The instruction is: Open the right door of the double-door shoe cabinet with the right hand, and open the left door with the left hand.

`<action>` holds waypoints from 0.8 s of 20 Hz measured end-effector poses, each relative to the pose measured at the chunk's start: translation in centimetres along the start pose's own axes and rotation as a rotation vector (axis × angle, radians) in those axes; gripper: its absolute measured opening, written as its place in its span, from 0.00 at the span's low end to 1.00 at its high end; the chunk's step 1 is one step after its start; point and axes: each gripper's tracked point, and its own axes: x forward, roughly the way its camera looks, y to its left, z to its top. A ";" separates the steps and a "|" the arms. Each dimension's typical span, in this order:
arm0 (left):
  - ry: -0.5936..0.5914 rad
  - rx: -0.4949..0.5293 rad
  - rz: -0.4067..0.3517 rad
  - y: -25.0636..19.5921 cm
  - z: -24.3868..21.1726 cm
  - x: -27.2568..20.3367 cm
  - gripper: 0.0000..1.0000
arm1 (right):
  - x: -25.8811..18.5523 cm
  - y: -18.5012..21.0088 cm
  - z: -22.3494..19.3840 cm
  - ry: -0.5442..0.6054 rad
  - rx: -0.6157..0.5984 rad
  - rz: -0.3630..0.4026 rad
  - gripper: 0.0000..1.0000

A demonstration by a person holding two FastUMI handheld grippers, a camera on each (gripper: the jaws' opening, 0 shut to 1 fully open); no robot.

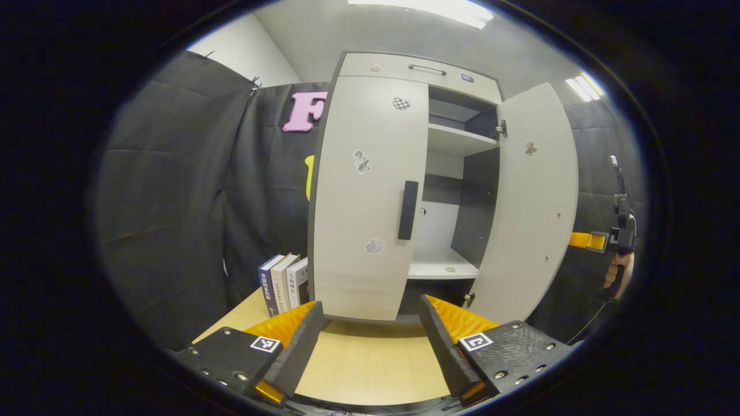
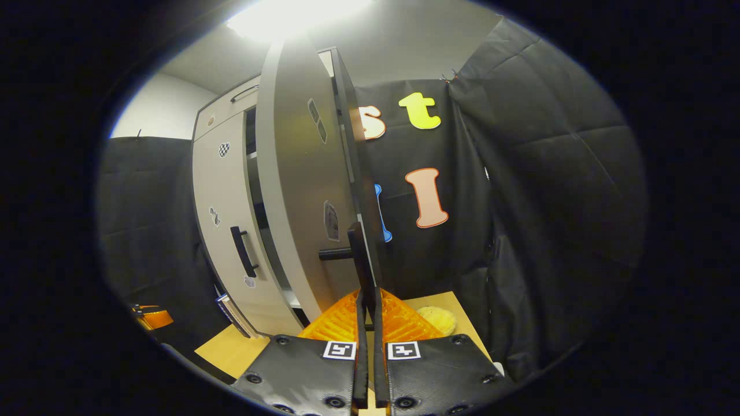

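Shoe cabinet [image 1: 404, 69] stands on wooden table [image 1: 370, 364]. Right door [image 1: 535, 202] swung wide open; left door [image 1: 370, 196] closed. Left gripper [image 1: 370, 329] spread wide, empty, facing left door. Right gripper [image 2: 367, 300] fingers together, clamped on right door handle [image 2: 359, 254].

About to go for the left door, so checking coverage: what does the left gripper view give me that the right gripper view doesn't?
Left gripper view: cabinet shelves, open left gripper facing the left door handle. Right gripper view: right gripper shut on the right door handle, yellow fuzzy object. Both: left door closed, right door open, books.
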 end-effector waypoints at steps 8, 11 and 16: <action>-0.009 -0.019 -0.102 4.5 0.5 4.8 0.96 | -5.5 -1.6 0.1 -0.062 -0.016 -0.208 0.02; -0.026 0.003 -0.150 4.8 1.4 7.4 0.96 | -7.2 -3.6 1.3 -0.082 0.008 -0.327 0.02; -0.121 -0.044 -0.217 2.4 4.9 10.8 0.96 | -8.9 -6.9 3.5 -0.120 -0.026 -0.457 0.02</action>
